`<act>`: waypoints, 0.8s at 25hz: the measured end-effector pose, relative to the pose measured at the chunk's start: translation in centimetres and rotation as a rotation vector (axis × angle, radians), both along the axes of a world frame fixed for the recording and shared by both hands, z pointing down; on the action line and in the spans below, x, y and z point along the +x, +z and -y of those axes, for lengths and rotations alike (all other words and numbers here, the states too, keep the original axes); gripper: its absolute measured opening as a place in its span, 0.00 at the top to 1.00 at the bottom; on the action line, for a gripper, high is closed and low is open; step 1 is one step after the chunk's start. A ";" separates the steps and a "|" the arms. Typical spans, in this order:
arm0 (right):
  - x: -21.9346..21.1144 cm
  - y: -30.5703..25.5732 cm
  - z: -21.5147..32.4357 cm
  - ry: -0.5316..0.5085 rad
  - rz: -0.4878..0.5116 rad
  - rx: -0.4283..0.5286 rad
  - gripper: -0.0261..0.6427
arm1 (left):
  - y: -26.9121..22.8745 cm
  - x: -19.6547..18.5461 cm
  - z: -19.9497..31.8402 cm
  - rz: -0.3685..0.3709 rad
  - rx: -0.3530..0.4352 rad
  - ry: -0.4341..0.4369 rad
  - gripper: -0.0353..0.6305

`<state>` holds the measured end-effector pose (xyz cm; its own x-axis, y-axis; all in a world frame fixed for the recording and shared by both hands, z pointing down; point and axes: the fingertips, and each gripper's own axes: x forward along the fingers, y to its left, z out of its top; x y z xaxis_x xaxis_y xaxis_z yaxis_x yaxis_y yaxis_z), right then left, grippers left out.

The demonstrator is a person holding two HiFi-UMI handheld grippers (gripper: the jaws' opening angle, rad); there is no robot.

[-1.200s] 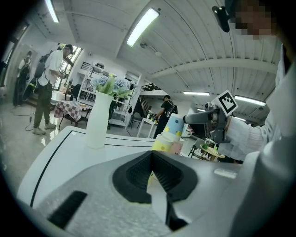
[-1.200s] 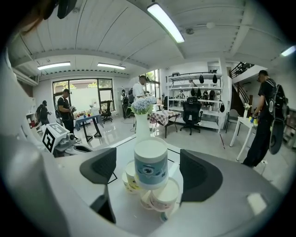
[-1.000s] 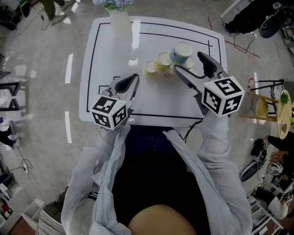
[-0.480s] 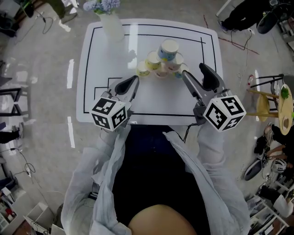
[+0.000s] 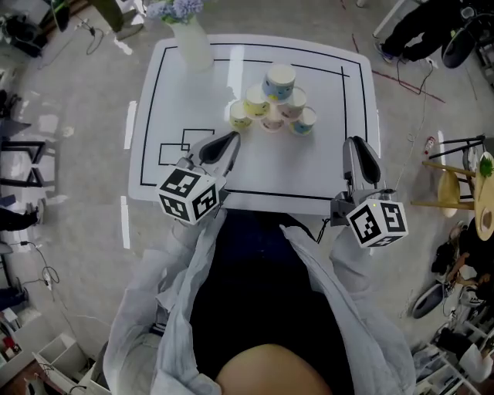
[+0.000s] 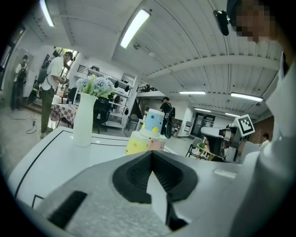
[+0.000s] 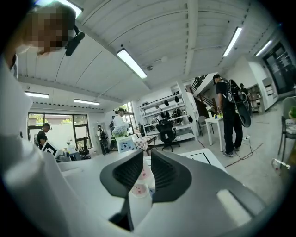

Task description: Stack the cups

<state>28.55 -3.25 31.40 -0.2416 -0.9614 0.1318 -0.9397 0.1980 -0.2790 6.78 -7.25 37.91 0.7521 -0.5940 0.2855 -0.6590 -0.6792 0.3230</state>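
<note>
The left claw (image 5: pixel 232 140) is sitting clenched, its two dark jaws meeting at the tips with nothing between them. It is hovering low over the near left part of the white counter (image 5: pixel 324 173) and pointing toward the cups (image 5: pixel 272 104). The right claw (image 5: pixel 355 145) is grasping nothing: its jaws have just been closing and are lying almost together, with only a thin slit showing between them in the right gripper view. It is hanging over the counter's near right edge, well apart from the cups. A marker cube (image 5: pixel 189 199) is riding behind the left claw, and pale sleeves (image 5: pixel 351 270) are reaching back to the person. The cups are standing as a small pyramid in the far middle of the counter, inside a black outline drawn on its top. Three are lining the bottom, a yellow cup (image 5: pixel 257 99) and a pink cup (image 5: pixel 293 100) are forming the middle row, and a blue cup (image 5: pixel 279 80) is crowning the pile. Neither claw is touching the pyramid. At the far left corner a white vase (image 5: pixel 191 42) is holding pale blue flowers (image 5: pixel 174 9).
</note>
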 end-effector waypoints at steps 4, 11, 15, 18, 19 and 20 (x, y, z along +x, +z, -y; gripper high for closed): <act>0.6 1.4 -0.9 0.008 -0.043 0.027 0.94 | 0.5 0.5 -1.1 -0.023 -0.010 -0.017 0.95; -0.3 4.9 -1.5 -0.067 -0.109 0.014 0.94 | 0.8 1.2 -2.6 -0.071 0.024 -0.013 0.95; -1.7 5.9 -1.8 -0.141 -0.152 0.006 0.94 | 0.8 1.2 -3.0 -0.096 0.034 -0.033 0.95; -2.6 6.1 -1.7 -0.164 -0.152 -0.005 0.94 | 1.2 1.3 -3.2 -0.093 0.030 -0.051 0.95; -2.8 6.1 -1.7 -0.169 -0.141 -0.009 0.94 | 1.3 1.4 -3.3 -0.091 0.026 -0.048 0.95; -3.1 6.0 -1.7 -0.174 -0.125 -0.013 0.94 | 1.3 1.5 -3.5 -0.087 0.026 -0.043 0.95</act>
<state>25.46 -1.58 37.38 -0.3848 -0.9045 0.1837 -0.9191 0.3573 -0.1659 8.33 -3.79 39.23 0.7469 -0.6328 0.2042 -0.6581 -0.6595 0.3632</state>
